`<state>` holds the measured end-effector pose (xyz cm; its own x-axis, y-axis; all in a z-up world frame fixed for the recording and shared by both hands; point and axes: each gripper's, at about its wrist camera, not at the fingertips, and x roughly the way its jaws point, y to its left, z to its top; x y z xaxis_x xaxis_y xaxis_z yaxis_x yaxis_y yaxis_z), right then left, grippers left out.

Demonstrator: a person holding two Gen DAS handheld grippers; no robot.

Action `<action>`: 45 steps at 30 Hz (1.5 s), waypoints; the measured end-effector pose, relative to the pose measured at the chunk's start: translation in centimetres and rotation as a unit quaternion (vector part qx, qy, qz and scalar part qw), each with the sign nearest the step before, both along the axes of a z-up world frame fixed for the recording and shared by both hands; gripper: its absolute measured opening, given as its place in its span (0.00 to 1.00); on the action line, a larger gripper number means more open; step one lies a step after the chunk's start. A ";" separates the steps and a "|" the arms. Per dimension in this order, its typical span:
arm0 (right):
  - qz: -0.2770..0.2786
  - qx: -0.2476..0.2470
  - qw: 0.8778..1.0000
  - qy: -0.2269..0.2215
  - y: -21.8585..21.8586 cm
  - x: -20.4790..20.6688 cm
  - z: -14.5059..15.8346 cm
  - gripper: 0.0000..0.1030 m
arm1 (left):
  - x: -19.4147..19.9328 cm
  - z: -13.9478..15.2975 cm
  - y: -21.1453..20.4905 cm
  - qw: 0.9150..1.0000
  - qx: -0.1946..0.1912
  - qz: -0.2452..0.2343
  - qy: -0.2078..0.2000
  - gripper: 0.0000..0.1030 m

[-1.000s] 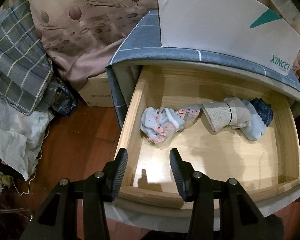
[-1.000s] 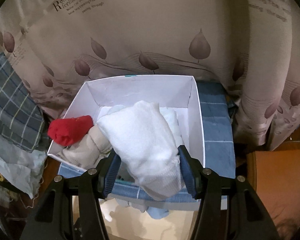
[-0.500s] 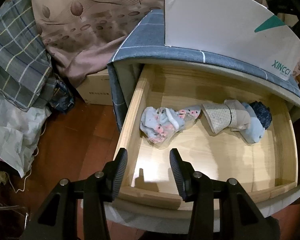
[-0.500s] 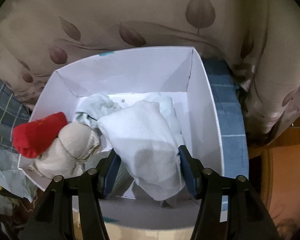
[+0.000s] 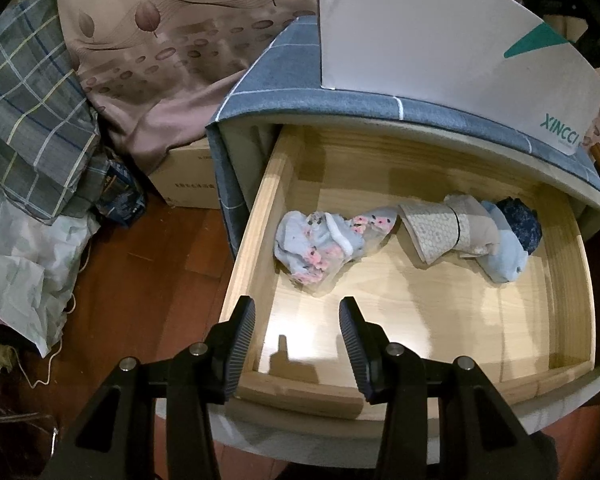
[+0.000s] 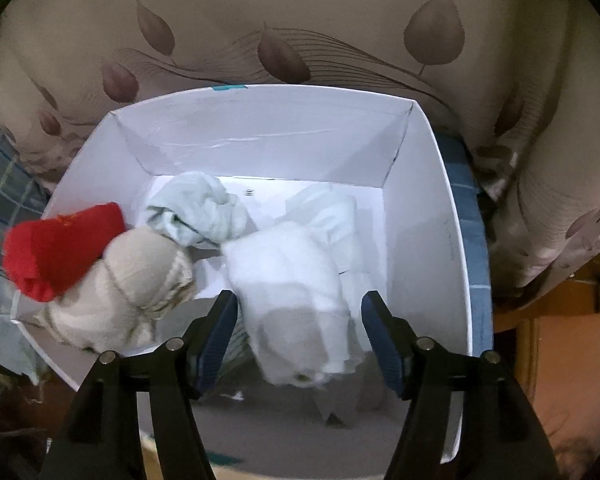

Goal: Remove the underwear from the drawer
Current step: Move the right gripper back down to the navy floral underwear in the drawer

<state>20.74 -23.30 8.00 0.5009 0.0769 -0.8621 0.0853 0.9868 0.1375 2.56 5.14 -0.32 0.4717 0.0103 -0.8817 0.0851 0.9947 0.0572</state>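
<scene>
The left gripper (image 5: 298,332) hangs over the near left corner of the open pale wooden drawer (image 5: 256,240). Its jaws are wide apart and hold nothing.

Four pieces of underwear lie in a row across the middle of the drawer floor. On the left is a crumpled light blue piece with pink flowers (image 5: 324,244). Just right of it is a folded beige piece with a dotted pattern (image 5: 440,230). A pale blue piece (image 5: 504,258) touches the beige one. A dark navy bundle (image 5: 520,226) sits at the far right, touching the pale blue one.

The drawer comes out of a cabinet covered with a blue checked cloth (image 5: 284,76). A white cardboard box (image 5: 440,40) stands on top of that surface.

The right gripper (image 6: 298,338) is over the near side of the white box. A soft white piece of underwear (image 6: 292,300) sits between its jaws. The jaws look spread, with a gap on each side, but I cannot tell if they still touch the cloth.

Inside the box, a crumpled pale green piece (image 6: 200,212) lies to the far left. A rolled cream piece (image 6: 128,292) leans on the left wall, and a red piece (image 6: 56,248) hangs over that edge. A brown curtain with a leaf pattern (image 6: 300,20) hangs behind the box.
</scene>
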 end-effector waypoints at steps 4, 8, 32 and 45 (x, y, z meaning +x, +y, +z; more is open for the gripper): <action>0.022 0.001 1.000 -0.022 0.4 -1.7 1.6 0.60 | -0.1 0.0 0.0 1.000 0.001 0.001 0.001 0.43; 0.055 0.018 0.997 -0.044 0.5 -4.9 2.9 0.58 | -0.1 0.0 0.2 1.000 -0.004 0.010 0.000 0.43; 0.189 -0.083 0.978 0.019 1.5 -14.4 -12.5 0.39 | 0.0 0.2 2.3 0.998 -0.035 0.046 0.006 0.43; 0.238 -0.187 0.952 0.042 3.8 -11.9 -17.6 0.36 | 0.3 -0.1 2.7 0.997 -0.050 0.048 0.013 0.43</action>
<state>8.87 -19.48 -9.63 0.4143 -0.0432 -0.9091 -0.3885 0.8949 -0.2196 2.88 7.87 -0.44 0.4497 -0.0347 -0.8925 -0.0107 0.9990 -0.0442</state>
